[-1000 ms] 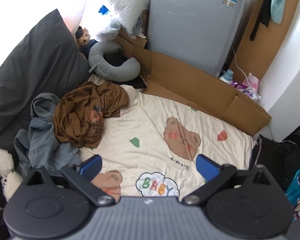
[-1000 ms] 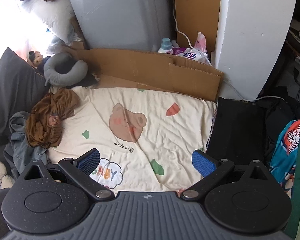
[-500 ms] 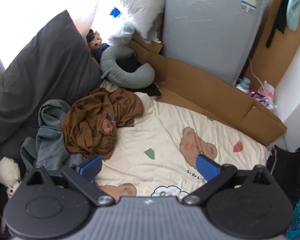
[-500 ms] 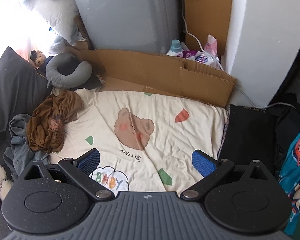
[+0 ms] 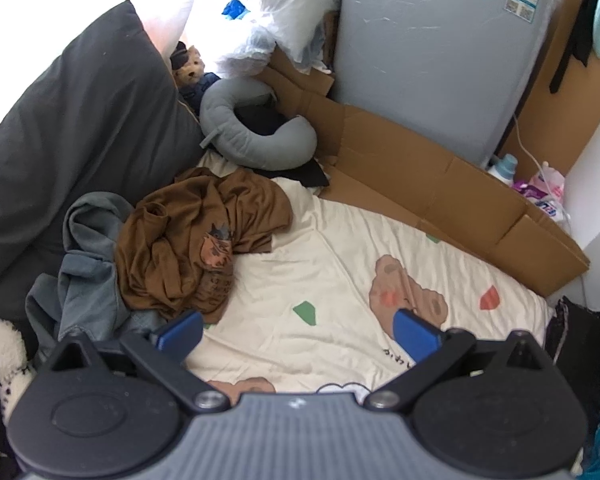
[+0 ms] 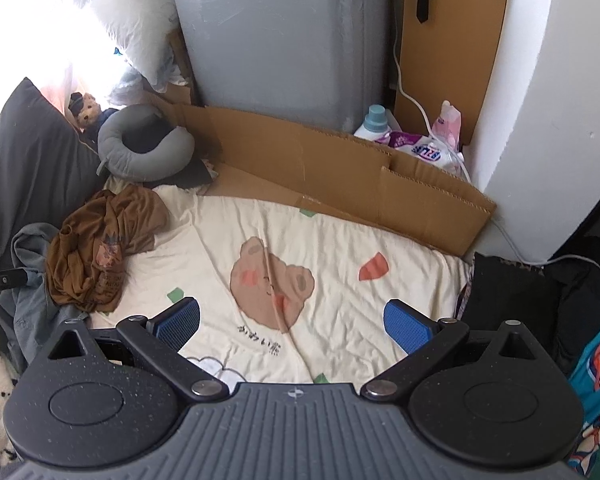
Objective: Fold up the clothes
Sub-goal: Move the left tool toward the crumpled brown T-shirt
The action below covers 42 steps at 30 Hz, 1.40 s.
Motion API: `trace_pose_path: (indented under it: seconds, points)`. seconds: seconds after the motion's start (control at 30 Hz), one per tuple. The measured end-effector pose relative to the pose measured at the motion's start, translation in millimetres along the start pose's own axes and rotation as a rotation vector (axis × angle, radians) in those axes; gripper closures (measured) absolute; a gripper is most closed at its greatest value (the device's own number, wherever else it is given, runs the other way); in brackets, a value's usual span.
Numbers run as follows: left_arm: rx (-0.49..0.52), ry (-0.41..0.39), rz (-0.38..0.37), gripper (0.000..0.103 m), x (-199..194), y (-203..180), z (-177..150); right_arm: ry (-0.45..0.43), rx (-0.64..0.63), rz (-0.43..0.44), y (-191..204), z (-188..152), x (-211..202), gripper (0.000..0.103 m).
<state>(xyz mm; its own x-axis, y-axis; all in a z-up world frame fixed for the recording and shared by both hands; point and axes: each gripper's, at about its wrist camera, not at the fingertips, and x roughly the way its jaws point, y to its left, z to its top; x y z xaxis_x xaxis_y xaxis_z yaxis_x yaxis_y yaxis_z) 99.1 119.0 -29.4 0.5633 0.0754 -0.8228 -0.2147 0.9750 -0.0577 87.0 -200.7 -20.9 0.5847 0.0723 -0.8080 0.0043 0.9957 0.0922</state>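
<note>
My left gripper (image 5: 298, 330) hangs above the cream bear blanket (image 5: 340, 272) with its jaws spread wide and nothing between them; its left blue pad (image 5: 180, 330) sits just over the near edge of the clothes pile. My right gripper (image 6: 292, 320) is likewise wide open and empty, over the middle of the blanket (image 6: 332, 240), well apart from the clothes.

I count two garments, both crumpled at the blanket's left edge against the dark pillow (image 5: 72, 128). The brown shirt (image 5: 192, 244) lies on top, bunched into a heap whose long axis runs from the neck pillow (image 5: 256, 128) down toward my left gripper; its printed patch faces up near the middle. I cannot tell which end is the collar. In the right view the same shirt (image 6: 100, 248) lies far left of my pads. The denim piece (image 5: 88, 280) is half under the shirt, spilling out to its left and nearer side.

One gray neck pillow sits at the blanket's far corner, one small plush doll (image 5: 190, 66) behind it. Flattened cardboard (image 5: 440, 196) lines the far edge before a gray appliance (image 5: 432, 52).
</note>
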Motion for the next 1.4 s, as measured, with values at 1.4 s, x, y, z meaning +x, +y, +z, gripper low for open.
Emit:
trace_pose_path:
  seconds: [1.4]
  points:
    - [-0.17,-0.033,0.111,0.0,138,85,10,0.042,-0.118,0.226,3,19,145,0.0]
